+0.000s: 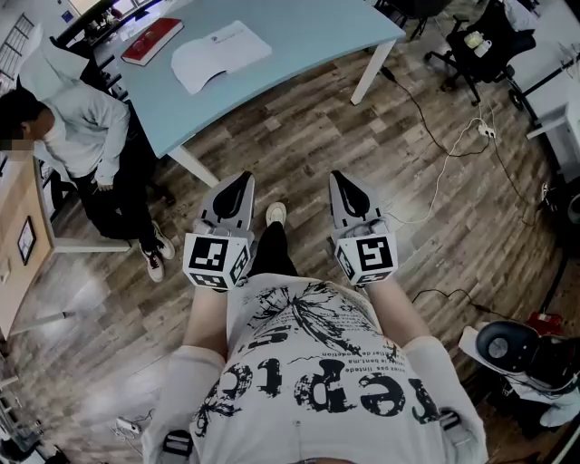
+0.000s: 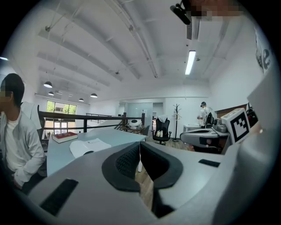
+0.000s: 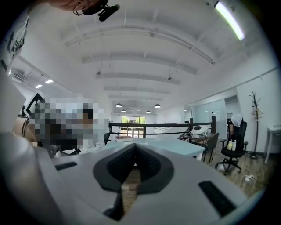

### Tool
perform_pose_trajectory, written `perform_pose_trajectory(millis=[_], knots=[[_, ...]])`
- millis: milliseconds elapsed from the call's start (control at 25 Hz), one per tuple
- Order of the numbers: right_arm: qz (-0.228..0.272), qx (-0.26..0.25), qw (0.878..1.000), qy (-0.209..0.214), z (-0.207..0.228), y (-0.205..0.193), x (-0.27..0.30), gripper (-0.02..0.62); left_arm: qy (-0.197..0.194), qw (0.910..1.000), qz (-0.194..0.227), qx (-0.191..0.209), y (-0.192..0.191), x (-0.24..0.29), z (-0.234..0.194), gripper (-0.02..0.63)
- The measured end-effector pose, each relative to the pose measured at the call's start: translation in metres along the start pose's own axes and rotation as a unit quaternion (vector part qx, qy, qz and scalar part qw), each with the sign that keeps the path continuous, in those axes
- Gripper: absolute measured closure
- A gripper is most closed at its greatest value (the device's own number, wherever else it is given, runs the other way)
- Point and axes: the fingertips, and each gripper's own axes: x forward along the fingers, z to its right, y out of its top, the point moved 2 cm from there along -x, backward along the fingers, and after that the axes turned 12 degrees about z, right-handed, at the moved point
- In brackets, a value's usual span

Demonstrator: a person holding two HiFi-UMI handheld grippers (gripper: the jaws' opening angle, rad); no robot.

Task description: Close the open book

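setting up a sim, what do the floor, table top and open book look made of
Floor: wood planks or wood-look laminate; staggered boards with grain, faint sheen.
Table top: smooth pale blue-green laminate or painted board; even, matte colour.
Open book: white paper pages, matte; cover hidden.

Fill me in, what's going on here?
A person stands holding a left tool and a right tool, both shut and empty, pointing toward the table ahead. The open book lies pages-up on that table, untouched, near a closed red book. Neither tool is at the table yet, so closing hasn't started. Another person in a light hoodie is by the table's left side.
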Motion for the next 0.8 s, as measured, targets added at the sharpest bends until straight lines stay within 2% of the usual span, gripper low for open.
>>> perform_pose_trajectory(millis=[280,520,800], knots=[[-0.005,-0.014,1.0,0.004,0.032,-0.016,0.125,0.584,0.002,0.9999,0.01,-0.011,-0.001,0.099,-0.09,0.586],[0.009,-0.019,1.0,0.008,0.055,-0.015,0.244,0.584,0.01,0.9997,0.022,0.001,0.012,0.18,-0.177,0.586],[0.0,-0.013,0.999,0.035,0.07,-0.029,0.35,0.584,0.044,0.9989,0.009,-0.012,0.006,0.233,-0.251,0.586]])
